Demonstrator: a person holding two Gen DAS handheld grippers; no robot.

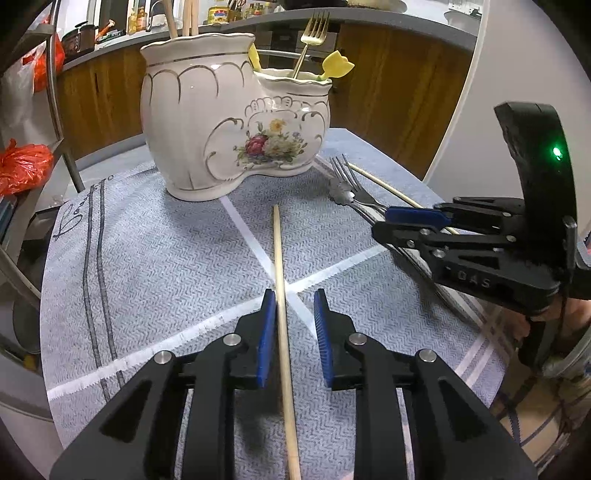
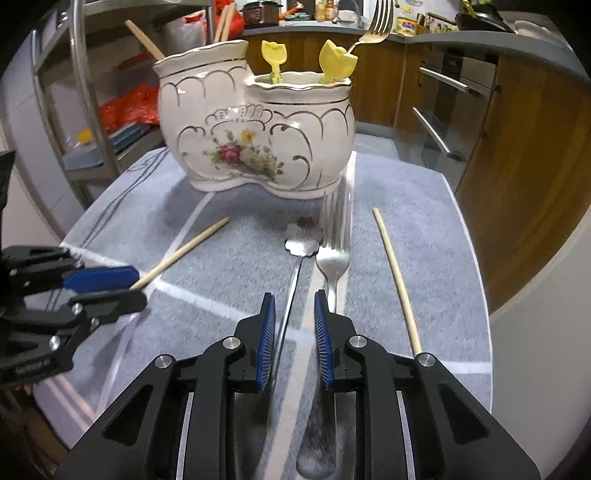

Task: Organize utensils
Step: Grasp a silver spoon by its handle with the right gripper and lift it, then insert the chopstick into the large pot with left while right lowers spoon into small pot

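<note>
A white ceramic two-pot holder (image 1: 236, 129) with a flower print stands at the back of the grey cloth (image 1: 155, 266); it also shows in the right wrist view (image 2: 255, 133). It holds wooden chopsticks, a gold fork (image 1: 312, 40) and yellow tulip picks (image 2: 338, 57). My left gripper (image 1: 294, 299) is open around a wooden chopstick (image 1: 280, 280) lying on the cloth. My right gripper (image 2: 294, 299) is open over a flower-ended spoon (image 2: 301, 240) and beside a silver fork (image 2: 334, 243). A second chopstick (image 2: 395, 273) lies to the right.
A metal rack (image 2: 77, 92) with orange bags (image 1: 22, 166) stands to the left. Wooden kitchen cabinets (image 2: 517, 122) and a cluttered counter (image 1: 229, 18) lie behind the table. The table edge curves close on the right (image 2: 476, 240).
</note>
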